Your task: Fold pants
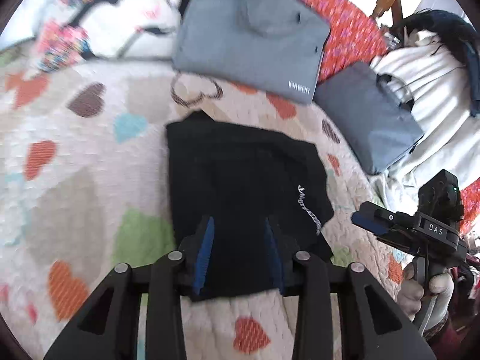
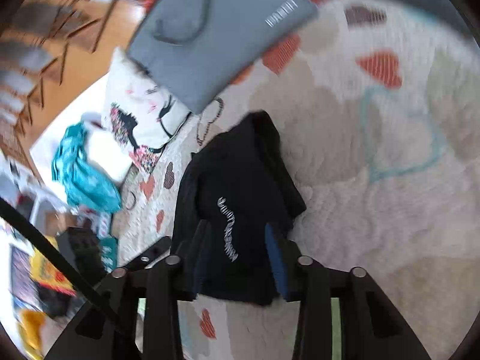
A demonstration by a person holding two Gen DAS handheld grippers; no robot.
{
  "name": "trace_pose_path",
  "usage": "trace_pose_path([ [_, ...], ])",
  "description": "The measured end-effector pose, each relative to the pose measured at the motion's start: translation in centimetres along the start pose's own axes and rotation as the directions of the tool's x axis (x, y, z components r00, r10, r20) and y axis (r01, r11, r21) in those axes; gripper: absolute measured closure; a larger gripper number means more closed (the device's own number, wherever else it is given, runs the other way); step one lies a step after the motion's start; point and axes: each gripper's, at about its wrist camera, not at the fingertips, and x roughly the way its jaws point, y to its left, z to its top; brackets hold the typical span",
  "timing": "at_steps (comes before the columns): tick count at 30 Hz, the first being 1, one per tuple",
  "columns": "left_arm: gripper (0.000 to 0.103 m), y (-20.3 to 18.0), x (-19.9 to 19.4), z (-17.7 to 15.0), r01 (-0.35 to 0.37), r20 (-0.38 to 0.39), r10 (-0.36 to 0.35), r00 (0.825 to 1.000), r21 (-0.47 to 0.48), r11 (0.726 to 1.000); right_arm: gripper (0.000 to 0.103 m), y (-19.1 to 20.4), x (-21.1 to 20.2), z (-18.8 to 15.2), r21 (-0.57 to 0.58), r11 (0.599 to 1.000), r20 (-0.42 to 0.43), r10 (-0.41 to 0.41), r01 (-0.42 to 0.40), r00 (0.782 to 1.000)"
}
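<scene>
Two grippers are hanging over the black pants (image 1: 240,186), folded compact on the heart quilt (image 1: 75,156); left gripper (image 1: 240,258) and right gripper (image 2: 237,258) are standing apart, gripping nothing, seemingly finished. Grey folded pants (image 1: 252,33) are lying beyond.
</scene>
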Motion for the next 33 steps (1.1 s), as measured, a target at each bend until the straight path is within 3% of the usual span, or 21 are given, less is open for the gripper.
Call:
trace_pose_path([
  [4, 0.064, -0.4, -4.5, -2.5, -0.108, 0.109, 0.108, 0.988, 0.002, 0.994, 0.056, 1.0, -2.1, -2.0, -0.045, 0.998, 0.011, -0.047, 0.047, 0.999],
  [8, 0.056, -1.6, -8.6, -4.7, -0.24, 0.228, 0.228, 0.947, 0.028, 0.97, 0.056, 1.9, -3.2, -4.6, -0.077, 0.993, 0.014, -0.084, 0.085, 0.996],
  [10, 0.048, -2.4, -10.7, -5.8, -0.289, 0.291, 0.266, 0.919, 0.037, 0.957, 0.056, 2.8, -3.7, -6.3, -0.126, 0.984, 0.022, -0.124, 0.126, 0.992],
  [12, 0.04, -3.6, -13.0, -7.1, -0.357, 0.368, 0.319, 0.874, 0.039, 0.933, 0.055, 3.8, -4.0, -8.0, -0.173, 0.973, 0.026, -0.152, 0.154, 0.988],
  [13, 0.031, -4.1, -13.9, -7.6, -0.378, 0.398, 0.333, 0.855, 0.039, 0.925, 0.055, 4.3, -4.2, -9.1, -0.191, 0.969, 0.026, -0.154, 0.156, 0.988],
  [16, 0.017, -5.6, -16.7, -9.2, -0.426, 0.485, 0.355, 0.799, 0.04, 0.904, 0.054, 5.3, -5.0, -11.2, -0.208, 0.965, 0.036, -0.157, 0.161, 0.987],
  [21, 0.014, -7.5, -19.3, -9.8, -0.453, 0.511, 0.356, 0.783, 0.075, 0.888, 0.054, 7.4, -6.9, -11.9, -0.211, 0.963, 0.054, -0.162, 0.17, 0.985],
  [26, 0.001, -8.6, -19.9, -10.1, -0.479, 0.562, 0.383, 0.733, 0.027, 0.877, 0.036, 10.5, -8.9, -11.3, -0.299, 0.939, 0.131, -0.137, 0.17, 0.982],
  [29, 0.0, -8.7, -18.1, -10.2, -0.505, 0.562, 0.402, 0.723, 0.033, 0.863, 0.031, 10.1, -8.3, -11.9, -0.314, 0.926, 0.158, -0.165, 0.208, 0.974],
  [30, 0.0, -8.6, -16.8, -10.0, -0.515, 0.538, 0.414, 0.734, 0.044, 0.856, 0.029, 9.2, -7.4, -12.0, -0.295, 0.933, 0.134, -0.171, 0.204, 0.976],
  [33, 0.0, -8.0, -13.4, -9.5, -0.5, 0.442, 0.419, 0.793, 0.08, 0.862, 0.029, 6.3, -4.4, -11.8, -0.237, 0.948, 0.033, -0.208, 0.21, 0.978],
])
